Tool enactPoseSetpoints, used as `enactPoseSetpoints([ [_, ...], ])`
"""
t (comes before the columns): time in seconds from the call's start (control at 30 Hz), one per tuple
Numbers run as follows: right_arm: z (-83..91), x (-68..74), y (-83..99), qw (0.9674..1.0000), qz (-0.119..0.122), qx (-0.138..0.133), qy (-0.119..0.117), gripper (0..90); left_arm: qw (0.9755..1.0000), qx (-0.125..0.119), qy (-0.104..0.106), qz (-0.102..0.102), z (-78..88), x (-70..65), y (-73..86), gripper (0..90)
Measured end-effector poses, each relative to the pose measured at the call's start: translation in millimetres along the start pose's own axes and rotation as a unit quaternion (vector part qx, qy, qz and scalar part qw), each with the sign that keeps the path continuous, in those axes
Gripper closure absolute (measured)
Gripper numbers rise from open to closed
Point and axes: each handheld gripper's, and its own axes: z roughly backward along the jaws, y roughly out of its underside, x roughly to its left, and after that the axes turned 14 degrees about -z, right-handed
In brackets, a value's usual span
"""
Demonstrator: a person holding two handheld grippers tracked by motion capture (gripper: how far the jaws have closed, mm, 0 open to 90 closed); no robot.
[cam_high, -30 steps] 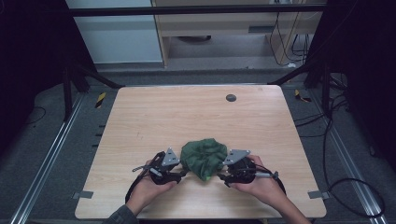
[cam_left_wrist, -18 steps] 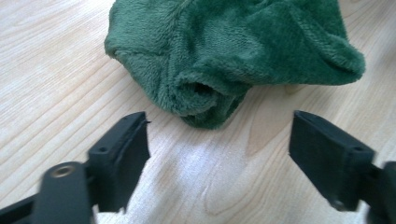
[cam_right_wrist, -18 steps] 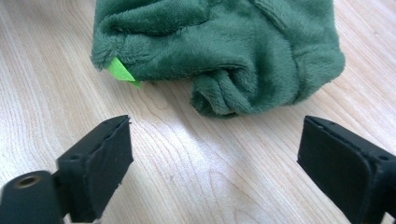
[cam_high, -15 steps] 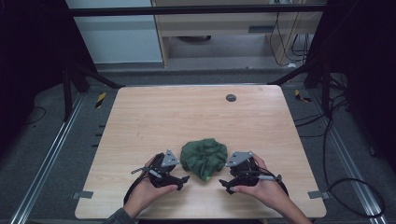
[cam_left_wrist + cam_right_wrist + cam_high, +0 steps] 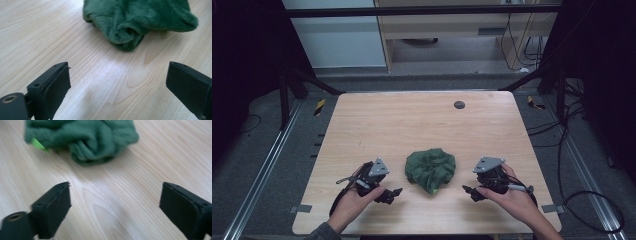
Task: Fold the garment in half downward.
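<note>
Green plush fabric, bunched into one crumpled cloth [image 5: 430, 170] with a bright green tag at its near edge, is seen lying on the near half of a pale wood-grain table [image 5: 422, 120], midway between the two grippers and touched by neither. A single small dark round disc [image 5: 459, 105] is set into the table near its far edge, well apart from the cloth. The table is ringed by grey floor, metal rails, black frame posts and trailing cables, with pale cabinets behind.

The left gripper [image 5: 394, 193] is held low over the wood by one hand [image 5: 354, 202], pointed inward at the cloth; its jaws have just been opening and are spread wide with only bare table between them. The right gripper [image 5: 468, 191] is held likewise by the other hand [image 5: 517, 200]; its jaws have just been closing slightly yet stand released, nothing between them.
</note>
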Motion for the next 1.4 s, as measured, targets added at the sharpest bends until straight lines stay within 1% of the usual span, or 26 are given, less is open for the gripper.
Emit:
enactPoseSetpoints([
  [0.07,0.7,-5.3,2.5,0.9999,0.002,0.011,0.006,12.6,1.0000,0.007,-0.006,0.002,0.3,4.5,1.5,5.5],
  [0.17,1.0,-13.6,5.1,0.9997,0.005,0.017,0.014,12.3,0.9998,0.017,-0.011,-0.002,1.9,12.7,5.9,5.5],
  [0.23,1.0,-21.5,5.8,0.9996,0.006,0.019,0.020,12.3,0.9996,0.023,-0.016,0.001,3.7,19.8,9.8,5.8],
  [0.3,-0.2,-31.1,5.8,0.9995,0.001,0.020,0.025,12.3,0.9994,0.028,-0.022,0.001,6.1,28.3,13.0,5.9],
  [0.47,-3.8,-58.3,3.0,0.9984,-0.017,0.030,0.045,12.3,0.9983,0.041,-0.041,0.002,14.5,51.6,19.9,5.8],
  [0.5,-4.5,-63.6,1.8,0.9982,-0.022,0.032,0.047,12.2,0.9981,0.044,-0.043,0.006,15.5,56.5,21.5,5.8],
  [0.6,-6.8,-80.3,-2.3,0.9973,-0.033,0.035,0.057,12.1,0.9974,0.045,-0.049,0.029,14.7,70.9,26.9,6.0],
  [0.63,-7.7,-85.5,-4.0,0.9969,-0.036,0.034,0.062,12.1,0.9971,0.046,-0.050,0.033,14.1,75.7,28.6,6.2],
  [0.73,-10.2,-101.2,-10.6,0.9958,-0.045,0.033,0.072,12.1,0.9959,0.051,-0.060,0.043,9.6,87.9,31.2,6.6],
  [0.77,-11.1,-106.2,-13.2,0.9955,-0.046,0.032,0.076,12.1,0.9957,0.052,-0.064,0.044,7.8,91.8,31.4,6.6],
  [0.8,-12.2,-111.0,-15.9,0.9950,-0.053,0.029,0.080,12.2,0.9952,0.053,-0.069,0.046,5.4,95.4,31.1,6.6],
  [0.87,-15.6,-120.2,-20.6,0.9938,-0.068,0.027,0.083,12.6,0.9949,0.052,-0.072,0.049,-0.3,103.1,29.4,6.6],
  [0.93,-21.4,-128.1,-24.4,0.9923,-0.081,0.028,0.089,12.9,0.9940,0.048,-0.079,0.059,-6.4,111.2,27.3,7.4],
  [0.97,-25.2,-131.9,-26.1,0.9910,-0.092,0.030,0.092,13.3,0.9931,0.041,-0.089,0.064,-9.4,115.2,26.5,8.8],
  [1.0,-28.9,-135.3,-27.6,0.9892,-0.104,0.032,0.098,13.5,0.9921,0.042,-0.097,0.067,-12.7,119.2,25.4,9.8],
  [1.03,-33.3,-138.4,-28.8,0.9882,-0.109,0.034,0.102,13.5,0.9916,0.044,-0.099,0.070,-16.4,122.7,24.4,9.7],
  [1.1,-41.7,-142.3,-31.1,0.9874,-0.114,0.042,0.102,13.4,0.9913,0.048,-0.095,0.077,-24.4,129.1,23.0,9.4],
  [1.13,-45.4,-143.6,-32.2,0.9865,-0.121,0.045,0.101,13.3,0.9910,0.048,-0.095,0.081,-28.1,131.4,22.6,9.4],
  [1.17,-49.3,-144.7,-33.1,0.9855,-0.129,0.047,0.100,13.0,0.9906,0.050,-0.097,0.082,-31.7,133.3,22.2,9.5],
  [1.2,-52.9,-145.7,-33.9,0.9853,-0.131,0.047,0.099,12.8,0.9904,0.054,-0.098,0.082,-35.4,135.0,21.8,9.4],
  [1.23,-55.9,-146.1,-34.8,0.9847,-0.137,0.046,0.098,12.7,0.9902,0.057,-0.098,0.082,-38.4,136.4,21.2,9.4],
  [1.3,-61.3,-147.3,-36.1,0.9832,-0.152,0.038,0.092,12.1,0.9900,0.054,-0.100,0.084,-43.0,138.4,20.1,9.4],
  [1.33,-63.7,-148.1,-36.4,0.9828,-0.158,0.033,0.089,11.9,0.9903,0.053,-0.099,0.082,-44.9,139.8,19.7,9.3],
  [1.4,-68.4,-149.3,-36.7,0.9814,-0.169,0.025,0.086,10.9,0.9896,0.046,-0.104,0.087,-48.0,142.6,20.8,9.0],
])
